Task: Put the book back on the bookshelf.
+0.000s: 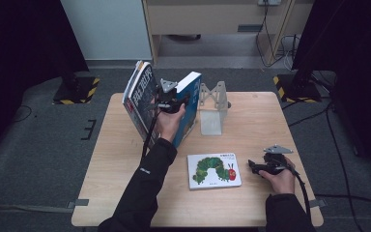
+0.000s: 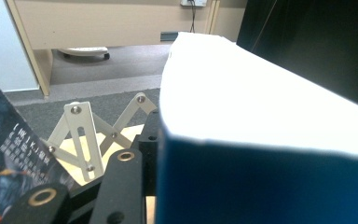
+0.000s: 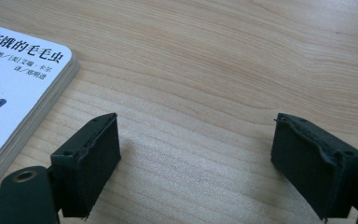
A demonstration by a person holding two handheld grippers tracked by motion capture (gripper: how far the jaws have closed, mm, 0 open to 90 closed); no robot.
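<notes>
Your left claw [image 1: 173, 102] pinches the blue book [image 1: 188, 104] upright, rack [image 1: 213, 108] just right of it. Next, seat it against the rack. Your right claw [image 3: 196, 154] rests spread, caterpillar book [image 3: 14, 88] to its left.

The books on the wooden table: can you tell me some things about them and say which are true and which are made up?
1. The left gripper holds the thick blue book upright. True.
2. The flat white caterpillar picture book stands upright. False: it lies flat on the wooden table.
3. The right gripper is shut on the caterpillar book. False: it is open over bare wood, with the book beside it.
4. A white metal bookend stands beside the blue book. True.
</notes>
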